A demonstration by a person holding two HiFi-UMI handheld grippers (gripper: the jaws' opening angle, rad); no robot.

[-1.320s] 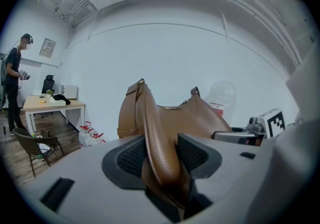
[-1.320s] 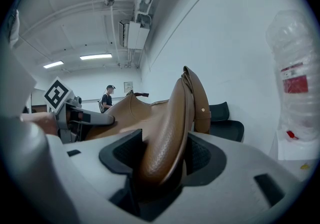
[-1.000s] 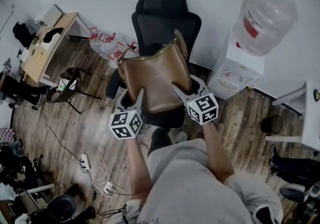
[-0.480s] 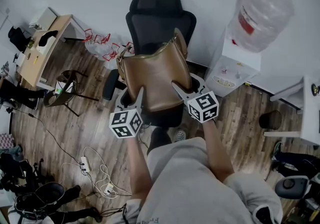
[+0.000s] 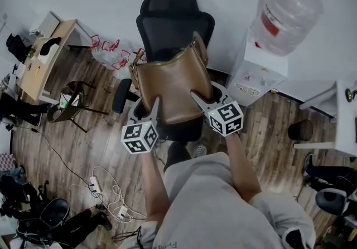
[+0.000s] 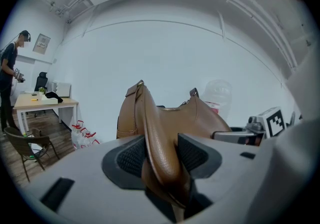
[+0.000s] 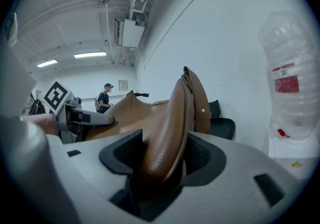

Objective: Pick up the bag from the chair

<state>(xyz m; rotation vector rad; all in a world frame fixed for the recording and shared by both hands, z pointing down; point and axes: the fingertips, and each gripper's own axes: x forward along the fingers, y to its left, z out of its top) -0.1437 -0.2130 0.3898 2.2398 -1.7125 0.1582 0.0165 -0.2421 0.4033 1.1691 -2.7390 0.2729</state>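
A brown leather bag (image 5: 170,85) hangs in the air above the seat of a black office chair (image 5: 173,22). My left gripper (image 5: 155,104) is shut on the bag's lower left edge, and my right gripper (image 5: 196,97) is shut on its lower right edge. In the left gripper view the bag (image 6: 165,128) is pinched between the two dark pads, with the strap ring at the top. The right gripper view shows the bag's (image 7: 170,133) folded side clamped between the pads, and the left gripper (image 7: 80,117) beyond it.
A white water dispenser (image 5: 268,69) with a large bottle (image 5: 287,14) stands right of the chair. Red-capped bottles (image 5: 114,55) lie by the wall at left. A wooden desk (image 5: 42,58) and a wire chair (image 5: 75,97) are further left. Cables (image 5: 106,186) trail on the floor.
The chair and the room have slid slightly in the head view as the head moved. Both grippers hold the bag in the same place as before.
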